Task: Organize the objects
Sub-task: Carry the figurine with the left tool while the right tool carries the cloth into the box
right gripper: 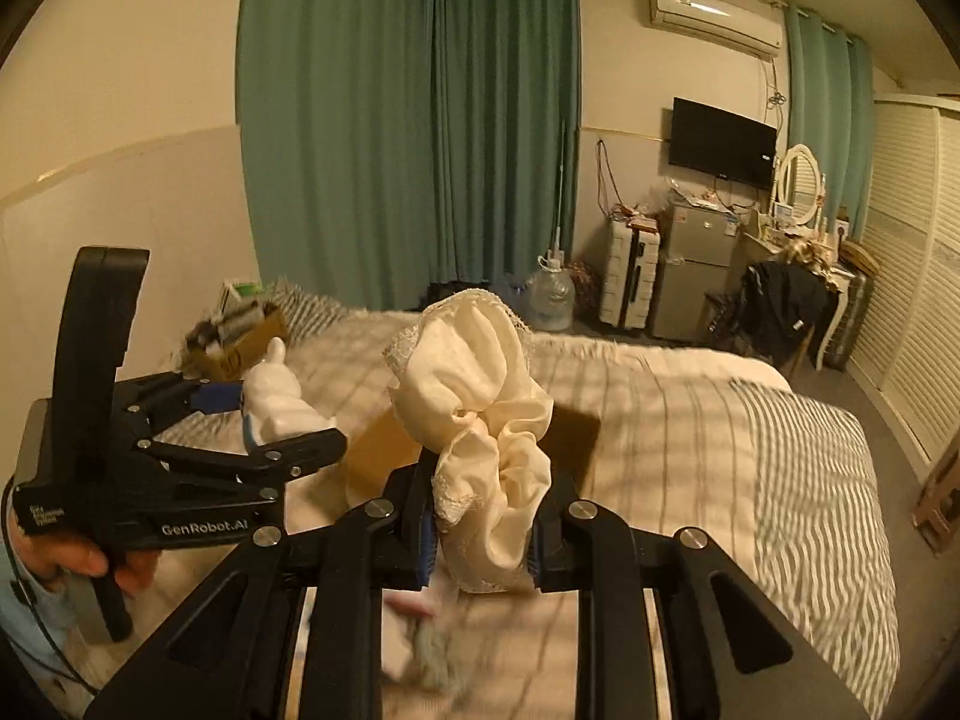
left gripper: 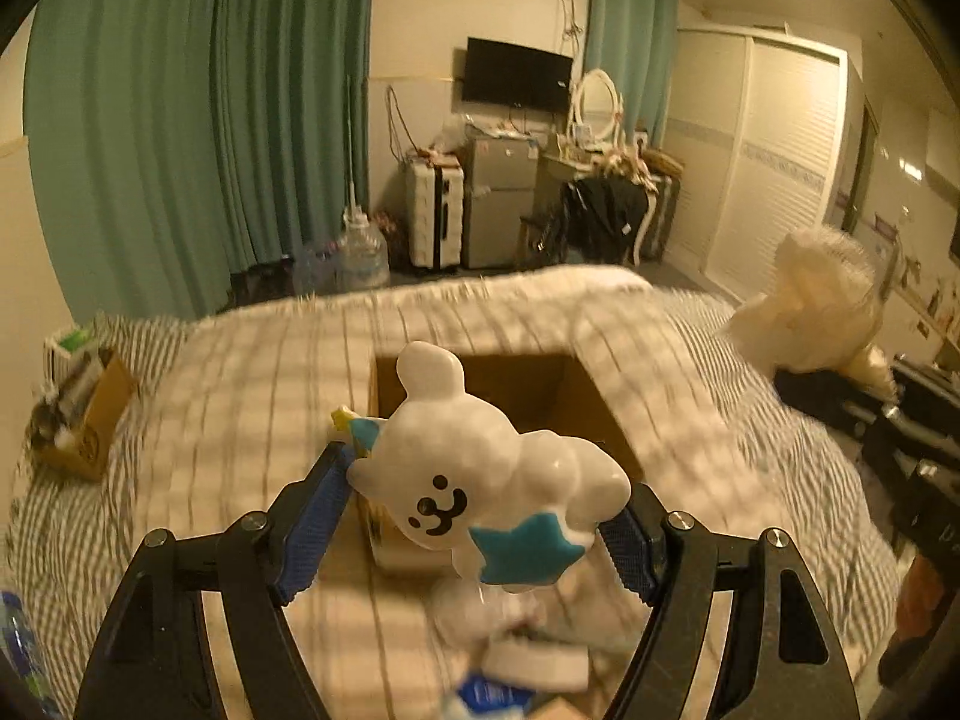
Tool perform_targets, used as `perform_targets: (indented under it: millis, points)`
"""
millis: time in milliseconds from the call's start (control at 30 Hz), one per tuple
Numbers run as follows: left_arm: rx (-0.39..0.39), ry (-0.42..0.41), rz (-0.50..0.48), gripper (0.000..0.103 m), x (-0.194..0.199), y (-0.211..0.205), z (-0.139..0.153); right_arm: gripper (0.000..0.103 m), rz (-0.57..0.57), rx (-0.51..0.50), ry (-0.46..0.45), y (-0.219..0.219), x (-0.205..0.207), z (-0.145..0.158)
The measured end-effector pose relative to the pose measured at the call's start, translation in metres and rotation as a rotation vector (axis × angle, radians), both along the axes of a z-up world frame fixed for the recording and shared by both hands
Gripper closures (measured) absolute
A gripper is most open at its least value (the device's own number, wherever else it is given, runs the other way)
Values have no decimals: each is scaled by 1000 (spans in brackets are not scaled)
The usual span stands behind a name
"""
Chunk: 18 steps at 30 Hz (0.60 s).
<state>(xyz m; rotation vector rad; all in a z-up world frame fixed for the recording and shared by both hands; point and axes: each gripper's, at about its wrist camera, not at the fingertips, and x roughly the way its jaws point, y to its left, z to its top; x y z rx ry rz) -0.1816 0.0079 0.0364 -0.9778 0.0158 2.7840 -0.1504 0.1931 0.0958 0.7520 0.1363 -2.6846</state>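
My left gripper (left gripper: 486,510) is shut on a white bear figurine (left gripper: 480,468) with a teal star, held in the air above the bed, just in front of an open cardboard box (left gripper: 540,384). In the right wrist view the left gripper (right gripper: 264,420) and the figurine (right gripper: 279,402) show at the left. My right gripper (right gripper: 480,534) is shut on a cream lace-trimmed cloth (right gripper: 480,408), held up over the same box (right gripper: 378,456). The cloth shows at the right in the left wrist view (left gripper: 822,300).
The bed (left gripper: 240,396) has a striped cover. A second cardboard box (left gripper: 90,420) with items sits at its far left corner. Small items (left gripper: 510,660) lie blurred on the bed below the grippers. A dark object (left gripper: 840,402) lies at the bed's right edge.
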Motion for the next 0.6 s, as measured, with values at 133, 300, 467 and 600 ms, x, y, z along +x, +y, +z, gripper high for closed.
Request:
perform_targets:
  millis: [133,300,467,600]
  points:
    - [-7,18,33,24,-46,-4,12,82,3,-34,-56,-9,-61,5]
    - [-37,-18,15,24,-92,2,-15,82,-31,-41,-128,-16,-125,-21]
    - [-62,-58,-10,24,-111,8,-61,82,-52,-54,-204,-15,-155,-69]
    - [-117,-64,-25,24,-119,16,-88,82,-41,-53,-224,-14,-165,-95]
